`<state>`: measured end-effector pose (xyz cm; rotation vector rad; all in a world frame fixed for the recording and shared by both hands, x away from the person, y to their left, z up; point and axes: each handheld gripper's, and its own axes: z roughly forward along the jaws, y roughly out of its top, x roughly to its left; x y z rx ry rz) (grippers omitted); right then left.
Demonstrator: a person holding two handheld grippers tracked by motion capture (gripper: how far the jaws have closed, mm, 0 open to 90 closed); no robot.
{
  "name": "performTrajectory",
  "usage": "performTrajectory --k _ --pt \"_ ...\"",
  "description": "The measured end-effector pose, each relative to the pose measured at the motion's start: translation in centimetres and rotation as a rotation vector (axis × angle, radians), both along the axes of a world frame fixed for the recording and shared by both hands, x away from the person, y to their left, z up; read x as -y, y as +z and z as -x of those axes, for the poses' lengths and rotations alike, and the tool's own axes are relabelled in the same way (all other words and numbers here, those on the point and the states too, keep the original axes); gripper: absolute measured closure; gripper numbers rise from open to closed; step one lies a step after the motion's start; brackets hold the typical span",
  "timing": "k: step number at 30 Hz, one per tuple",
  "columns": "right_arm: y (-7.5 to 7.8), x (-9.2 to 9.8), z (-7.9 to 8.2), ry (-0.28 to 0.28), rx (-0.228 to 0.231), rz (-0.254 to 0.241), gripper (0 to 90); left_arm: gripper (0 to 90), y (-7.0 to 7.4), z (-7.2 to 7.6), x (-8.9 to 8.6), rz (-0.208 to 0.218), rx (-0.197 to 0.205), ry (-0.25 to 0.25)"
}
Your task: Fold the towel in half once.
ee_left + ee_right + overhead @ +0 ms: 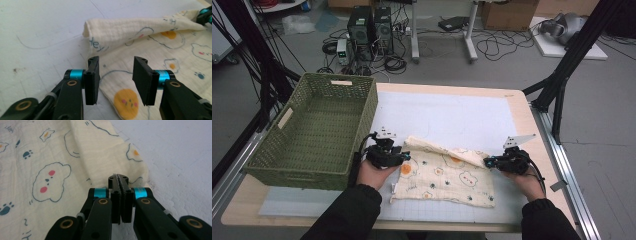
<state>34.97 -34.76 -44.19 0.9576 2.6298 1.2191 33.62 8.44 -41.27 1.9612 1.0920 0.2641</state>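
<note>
Left gripper (116,80): black ribbed pads parted, nothing pressed between them, cloth (150,50) spread below the gap. Right gripper (118,195): pads pinched tight together on a thin edge of the cloth, a sliver of fabric just visible at the tips.

From the left gripper view: crinkled, gauzy weave of the cloth, cream-coloured, printed with fried-egg shapes, blue-outlined clouds, paw prints and small lettering; near the fold, a rounded rolled edge; far off at the upper right, the other gripper's turquoise-collared tip at the cloth's corner. From the right gripper view: a cloud face with red cheeks, dark blue paws, and the soft doubled hem rising into the closed pads.

From the high view, what neither gripper view gives: whole layout. Cloth (447,175) lying flat on the pale gridded mat (452,115), far edge folded back toward the near side, left gripper (404,159) at its left end, right gripper (488,161) at its right end. Just left of the cloth, a green woven basket (287,150), rectangular, with slot handles. Under the mat, a light wooden table (532,135).
</note>
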Motion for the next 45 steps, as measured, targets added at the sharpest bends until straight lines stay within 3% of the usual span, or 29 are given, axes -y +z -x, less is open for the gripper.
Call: performTrajectory --k 2,7,13,15,17,18,20,21,26,28,31,35,40,45 --pt "0.0 0.0 0.0 0.001 -0.002 0.0 89.5 67.6 -0.3 -0.3 0.0 0.005 -0.004 0.023" --pt "0.0 -0.1 0.0 0.004 0.002 0.006 89.5 58.5 -0.3 -1.4 0.0 0.042 0.002 0.089" --pt "0.0 -0.1 -0.1 0.002 0.007 0.007 89.5 50.2 0.3 -3.2 0.7 0.048 -0.003 0.122" --pt "0.0 -0.1 -0.1 0.0 0.002 0.005 89.5 48.7 0.2 -3.8 0.9 0.073 -0.016 0.127" --pt "-0.1 -0.1 -0.2 0.003 0.006 0.005 89.5 54.8 -0.2 -4.3 1.2 0.085 -0.067 0.116" --pt "-0.1 -0.1 -0.2 0.002 0.005 0.002 89.4 64.9 -0.4 -4.4 1.2 0.087 -0.079 0.096" --pt "-0.1 0.0 -0.2 0.003 0.013 0.0 89.5 85.8 -0.5 -4.1 1.5 0.058 -0.063 0.06" --pt "0.0 0.0 -0.1 0.001 0.002 -0.002 89.5 86.8 -0.4 -3.8 1.6 0.056 -0.051 0.04" --pt "0.3 0.4 0.2 -0.002 0.008 -0.009 89.5 87.5 0.0 -1.6 1.0 0.019 -0.013 -0.029" --pt "0.4 0.5 0.4 0.003 0.01 -0.015 89.5 87.6 -0.5 -0.6 0.5 0.008 -0.023 -0.041" --pt "0.5 0.4 0.6 0.004 0.001 -0.002 89.5 87.6 -1.4 0.5 0.1 -0.049 -0.023 -0.068" --pt "1.0 0.4 0.7 0.0 0.01 -0.012 89.4 87.3 -2.3 1.2 -0.1 -0.057 -0.037 -0.092" --pt "2.5 -0.8 0.4 0.005 0.038 -0.063 76.8 87.0 -2.6 1.3 -0.2 -0.067 -0.037 -0.1" --pt "2.8 -2.6 -0.3 0.017 0.052 -0.05 65.0 86.8 -2.7 1.3 -0.1 -0.068 -0.04 -0.104"
